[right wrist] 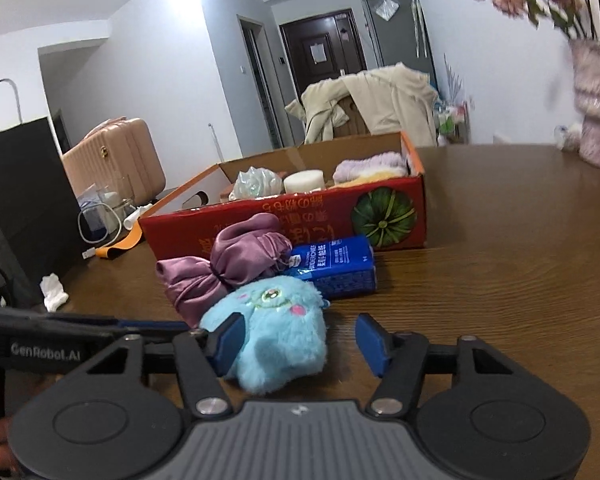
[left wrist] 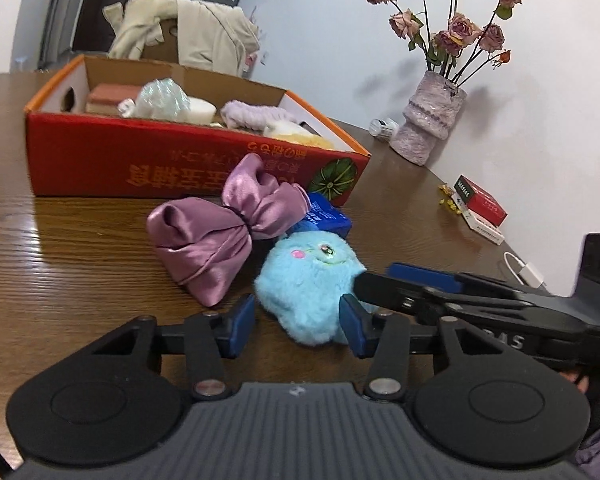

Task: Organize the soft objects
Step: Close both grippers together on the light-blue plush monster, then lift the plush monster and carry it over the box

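Brown table (left wrist: pixel 80 248), near to far: my left gripper (left wrist: pixel 296 322) and right gripper (right wrist: pixel 300 342), fingers part-open around the blue plush (left wrist: pixel 310 286), not clamped; satin pouch (left wrist: pixel 220 232); tissue pack (right wrist: pixel 334 266); red box (left wrist: pixel 140 164) holding soft items.

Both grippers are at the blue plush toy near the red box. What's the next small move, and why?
Probably close the left gripper on the blue plush toy. The toy lies on the table between its pads, and a gap shows at one pad. The right gripper also straddles the toy, with one pad clear of it.
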A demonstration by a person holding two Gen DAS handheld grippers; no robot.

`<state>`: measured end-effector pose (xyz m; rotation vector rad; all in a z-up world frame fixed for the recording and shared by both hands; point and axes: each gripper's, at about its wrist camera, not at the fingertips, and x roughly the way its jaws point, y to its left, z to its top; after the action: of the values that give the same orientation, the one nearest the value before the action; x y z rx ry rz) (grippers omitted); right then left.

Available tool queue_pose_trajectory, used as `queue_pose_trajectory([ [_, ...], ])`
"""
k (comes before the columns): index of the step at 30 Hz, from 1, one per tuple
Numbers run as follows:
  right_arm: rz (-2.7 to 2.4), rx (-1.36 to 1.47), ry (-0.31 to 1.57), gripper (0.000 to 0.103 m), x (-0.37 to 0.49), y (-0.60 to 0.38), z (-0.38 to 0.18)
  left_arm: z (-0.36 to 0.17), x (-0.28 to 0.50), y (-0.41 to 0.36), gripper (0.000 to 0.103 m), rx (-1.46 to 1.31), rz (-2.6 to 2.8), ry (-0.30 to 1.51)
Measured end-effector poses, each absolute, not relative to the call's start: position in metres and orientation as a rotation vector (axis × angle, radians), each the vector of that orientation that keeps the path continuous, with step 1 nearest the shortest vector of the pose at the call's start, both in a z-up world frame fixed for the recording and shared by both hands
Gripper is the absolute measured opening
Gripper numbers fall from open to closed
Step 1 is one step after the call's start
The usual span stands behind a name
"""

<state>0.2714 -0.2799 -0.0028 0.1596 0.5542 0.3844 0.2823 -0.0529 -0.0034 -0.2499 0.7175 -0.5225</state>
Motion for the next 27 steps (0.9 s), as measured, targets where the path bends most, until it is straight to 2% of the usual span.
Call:
queue_pose_trajectory([
  [5, 0.416, 0.239, 0.6, 0.048, 0.29, -0.282, -0.015, -0.011, 0.294, -0.053, 0.039, -0.286, -0.547, 0.738],
  [7, 0.441, 0.276, 0.607, 0.038, 0.292, -0.284, -0.018, -0.013, 0.295, -0.053, 0.038, -0.291, -0.551, 0.737],
  [9, 0.457, 0.293, 0.609, 0.036, 0.292, -0.285, -0.019, -0.014, 0.295, -0.053, 0.037, -0.292, -0.551, 0.735],
  [14, 0.455, 0.273, 0.61, 0.034, 0.287, -0.282, -0.016, -0.013, 0.292, -0.052, 0.033, -0.296, -0.541, 0.729],
  [27, 0.444, 0.231, 0.523, 0.034, 0.208, -0.278, 0.025, 0.026, 0.217, -0.049, 0.033, -0.267, -0.569, 0.607],
])
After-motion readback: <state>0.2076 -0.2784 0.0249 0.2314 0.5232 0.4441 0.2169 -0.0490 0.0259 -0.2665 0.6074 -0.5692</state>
